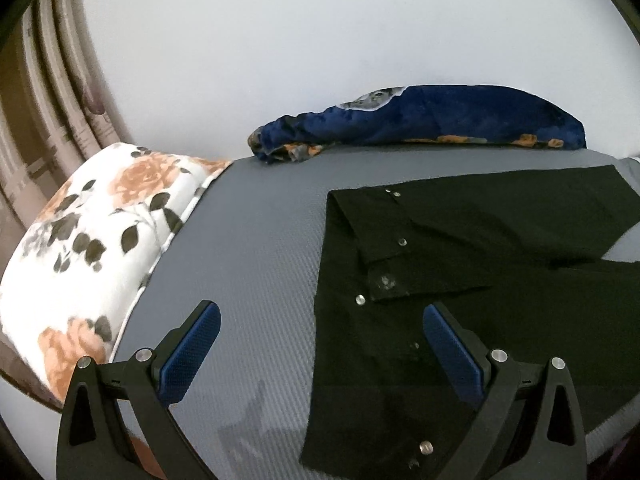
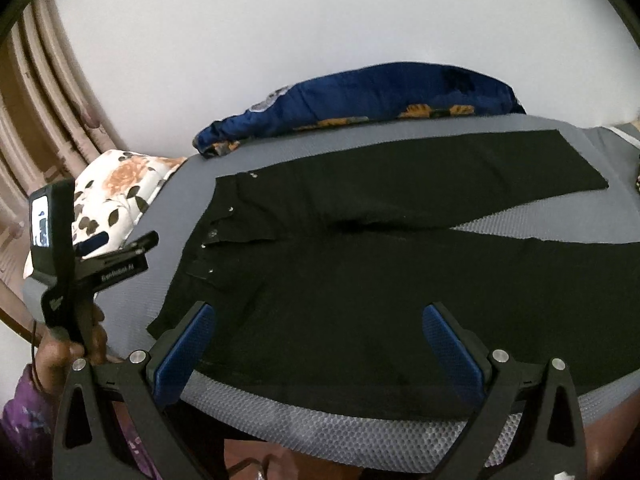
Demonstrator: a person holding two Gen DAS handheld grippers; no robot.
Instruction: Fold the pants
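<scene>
Black pants lie spread flat on the grey bed surface, waistband to the left, both legs running to the right and parted in a V. In the left wrist view the waistband end of the pants shows silver buttons and rivets. My left gripper is open and empty, held above the waistband's left edge; it also shows in the right wrist view at the left, held in a hand. My right gripper is open and empty above the near leg by the bed's front edge.
A white pillow with orange flowers lies at the left end of the bed. A rolled dark blue floral blanket lies along the far edge by the white wall. Curtains hang at the left.
</scene>
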